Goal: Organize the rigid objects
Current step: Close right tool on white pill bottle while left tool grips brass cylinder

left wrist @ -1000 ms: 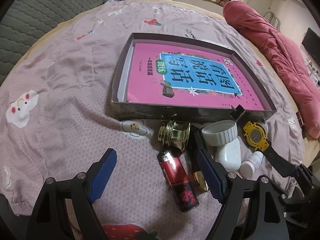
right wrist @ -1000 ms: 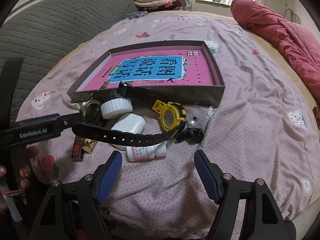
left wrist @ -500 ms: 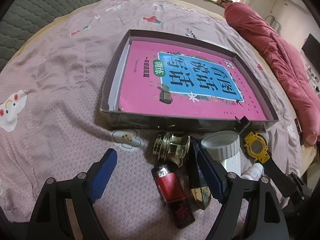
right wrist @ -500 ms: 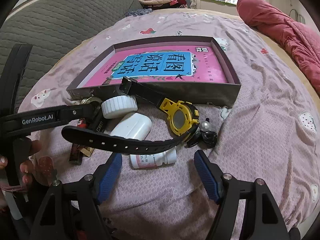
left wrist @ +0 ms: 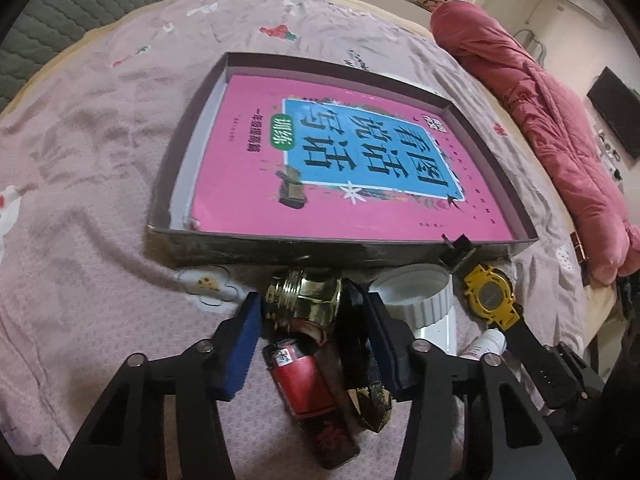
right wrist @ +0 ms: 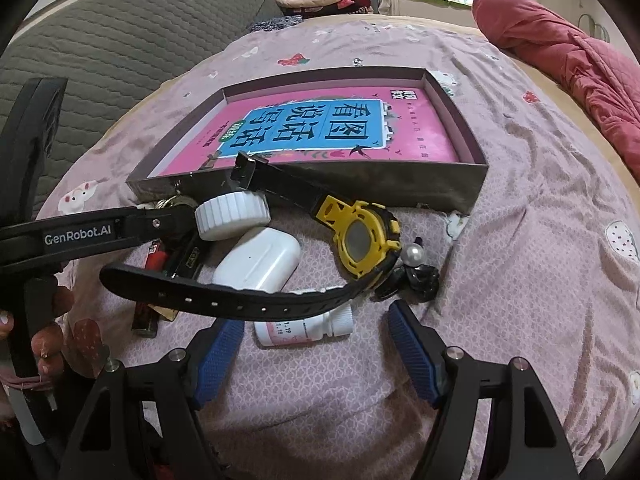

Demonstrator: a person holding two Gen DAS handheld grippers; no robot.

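Observation:
A dark shallow box [left wrist: 224, 246] on the bed holds a pink book [left wrist: 360, 168]. In front of it lie a gold metal cap [left wrist: 308, 296], a red lighter [left wrist: 304, 380], a black-and-gold lighter [left wrist: 364, 392], a white jar lid [left wrist: 416, 296], a yellow watch [right wrist: 362, 240], a white case [right wrist: 260, 258] and a small pill bottle [right wrist: 304, 326]. My left gripper [left wrist: 314, 316] is closing, its blue pads on either side of the gold cap. One of its fingers [right wrist: 152, 224] shows in the right wrist view. My right gripper [right wrist: 315, 318] stands open just short of the pill bottle and watch strap.
A black clip with a pearl [right wrist: 416, 270] lies right of the watch. A red quilt [left wrist: 552, 128] runs along the bed's right side, and a grey padded headboard [right wrist: 120, 40] stands at the left. A person's hand [right wrist: 40, 340] holds the left gripper.
The left gripper has moved forward toward the box, and its jaws have narrowed from wide open to either side of the gold cap. The right gripper has stayed open and almost still.

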